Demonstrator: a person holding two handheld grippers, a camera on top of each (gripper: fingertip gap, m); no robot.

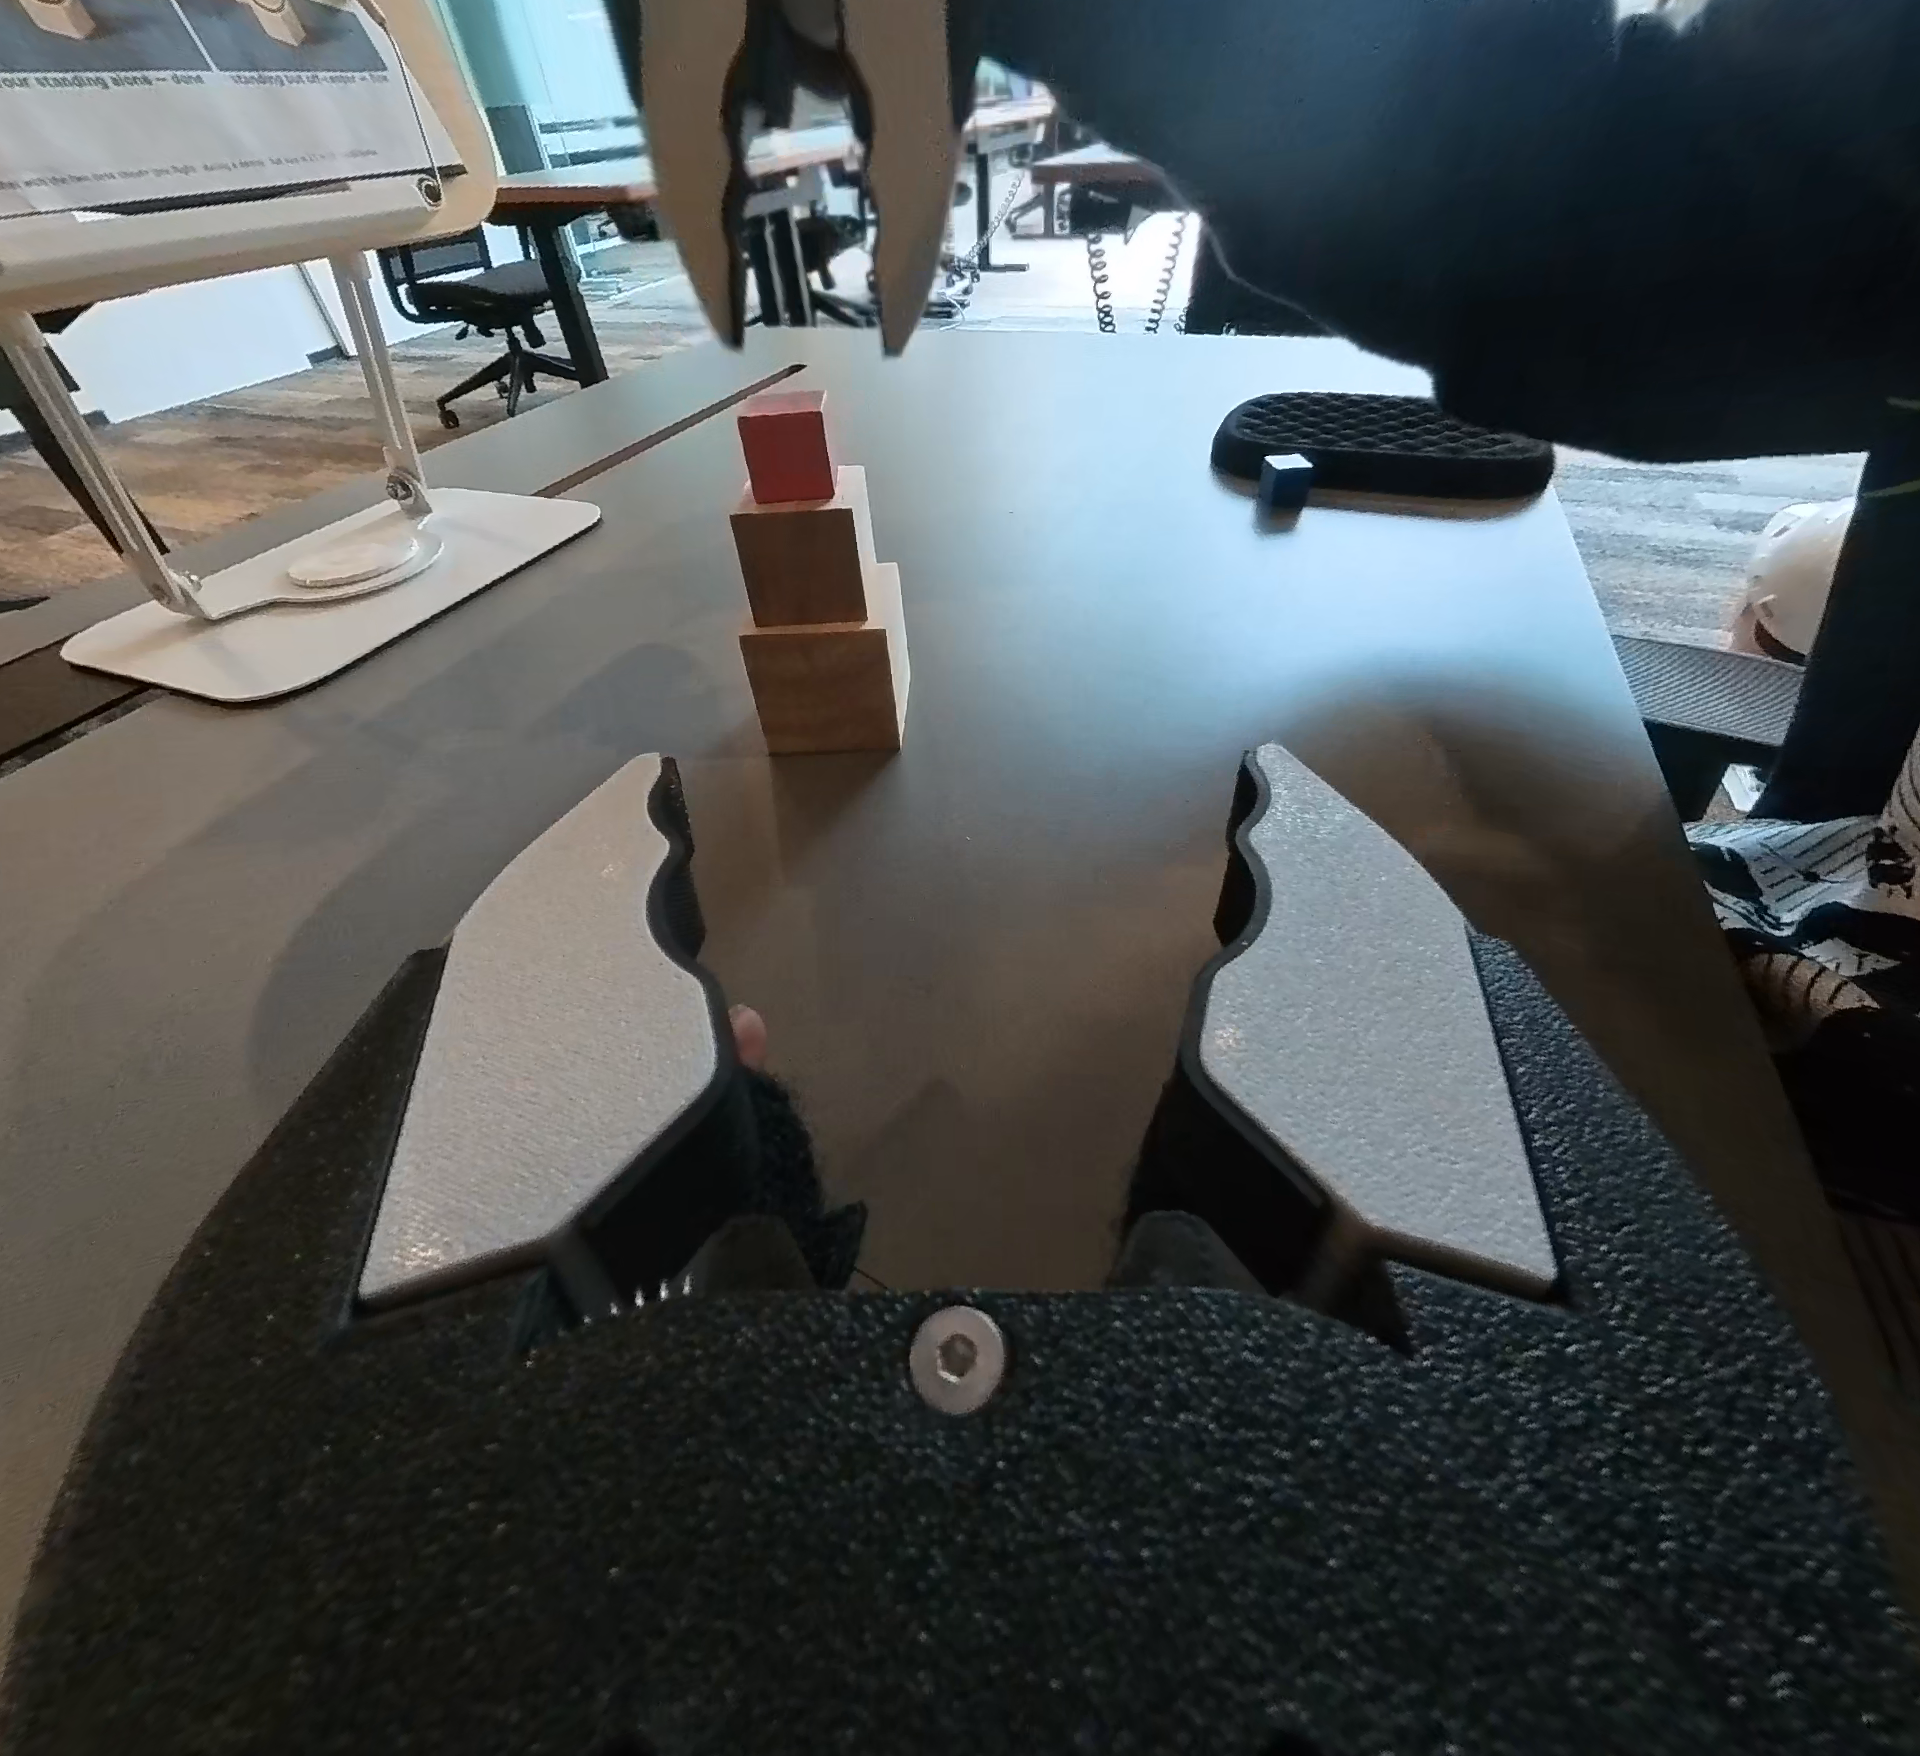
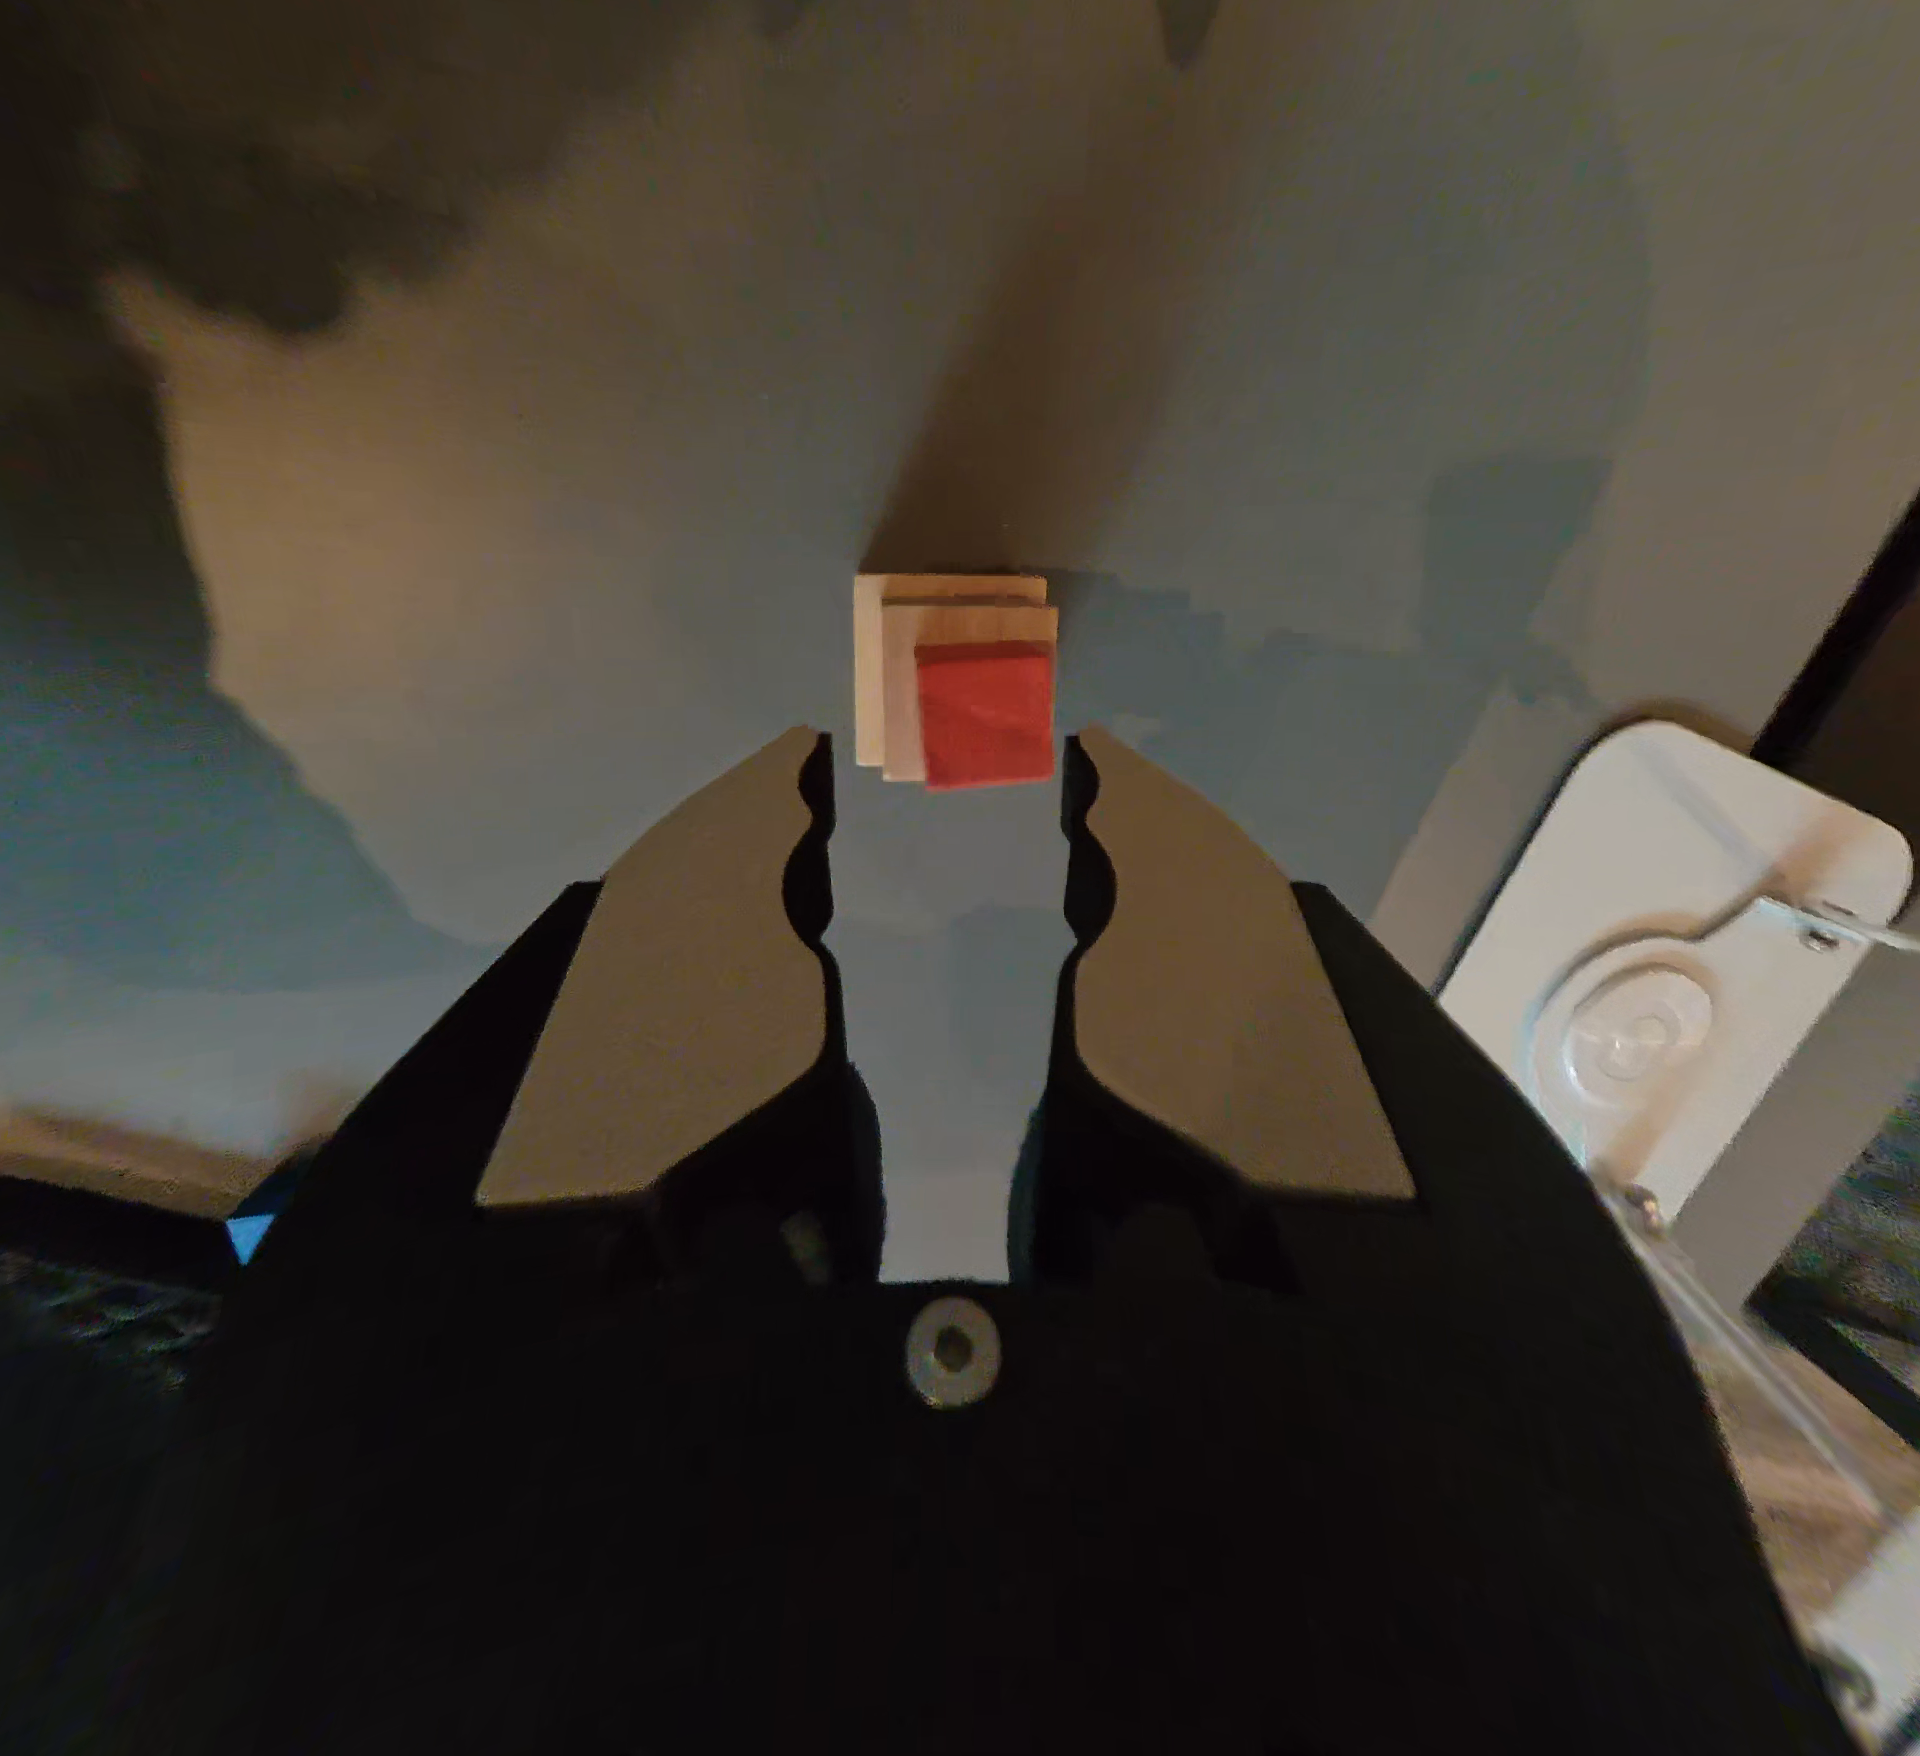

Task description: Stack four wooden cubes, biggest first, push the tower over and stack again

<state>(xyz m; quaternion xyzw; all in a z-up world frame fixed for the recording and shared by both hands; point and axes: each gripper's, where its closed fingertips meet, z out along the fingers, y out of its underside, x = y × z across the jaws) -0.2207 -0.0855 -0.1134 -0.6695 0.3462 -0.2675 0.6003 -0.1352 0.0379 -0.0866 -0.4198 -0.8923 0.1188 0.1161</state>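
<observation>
Left wrist view: the left gripper (image 1: pixel 961 776) is spread wide and empty at six o'clock of the three-cube tower (image 1: pixel 816 584), red cube (image 1: pixel 787 456) topmost. At twelve o'clock above it hangs the right gripper (image 1: pixel 812 345), parted, holding nothing. At two o'clock sits the small blue cube (image 1: pixel 1284 480), probably light, rigid and smooth; pinch its flat opposite faces.

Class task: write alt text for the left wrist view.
A tower of three wooden cubes, red smallest on top, stands on a dark table. The right tongs hang open above it; the left tongs are open in the foreground. A small blue cube sits by a black mat.
</observation>
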